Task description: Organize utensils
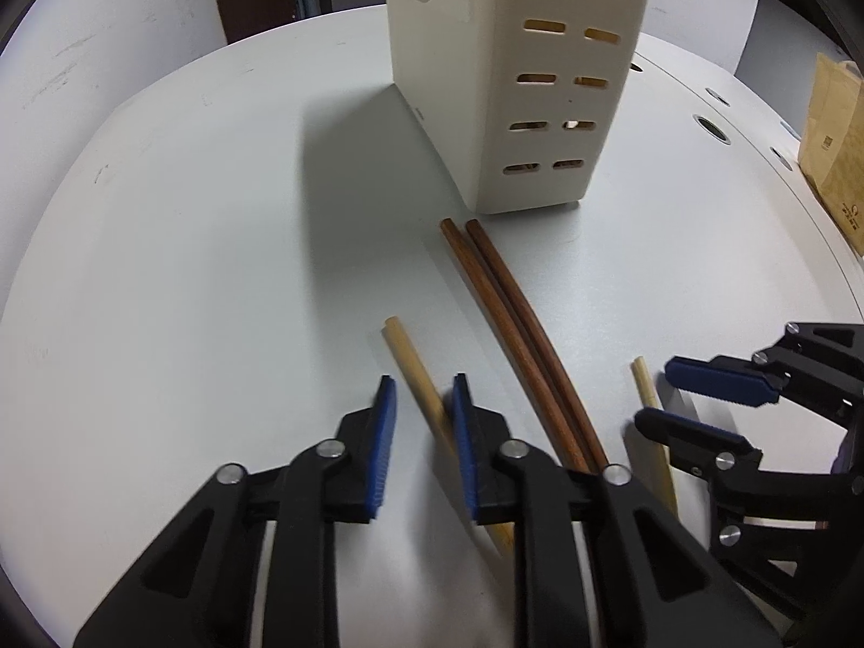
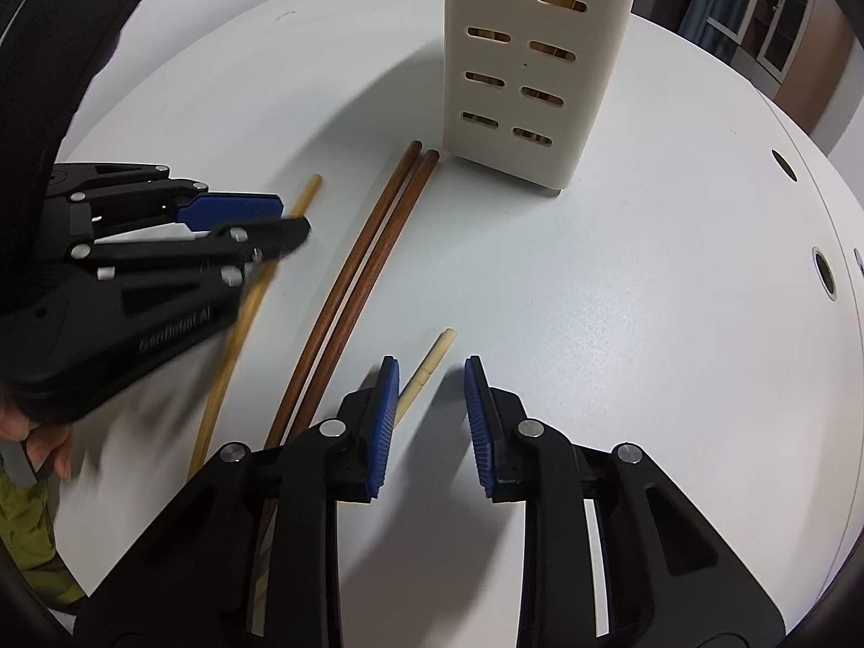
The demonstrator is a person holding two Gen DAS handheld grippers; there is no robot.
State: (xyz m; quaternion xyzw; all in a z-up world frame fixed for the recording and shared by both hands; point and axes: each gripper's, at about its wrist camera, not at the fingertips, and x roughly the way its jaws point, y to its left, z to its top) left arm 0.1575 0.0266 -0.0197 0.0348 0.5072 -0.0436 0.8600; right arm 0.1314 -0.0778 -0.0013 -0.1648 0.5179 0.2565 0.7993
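Blue-padded left gripper (image 1: 424,405) parted, straddling near pale chopstick (image 1: 410,362), no squeeze seen | right gripper (image 2: 432,389) parted, pale chopstick tip (image 2: 434,356) just beside left pad, nothing held | dark chopstick pair (image 1: 507,318) flat on white table (image 1: 189,216), centre | cream slotted holder (image 1: 540,97) upright, far

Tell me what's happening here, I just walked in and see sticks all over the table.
A person is sorting chopsticks with two tools. The left hand-held gripper is open around a light chopstick; the right hand-held gripper is open beside another light chopstick. Two dark chopsticks lie between them. All four are on the table, not yet in the cream slotted holder.
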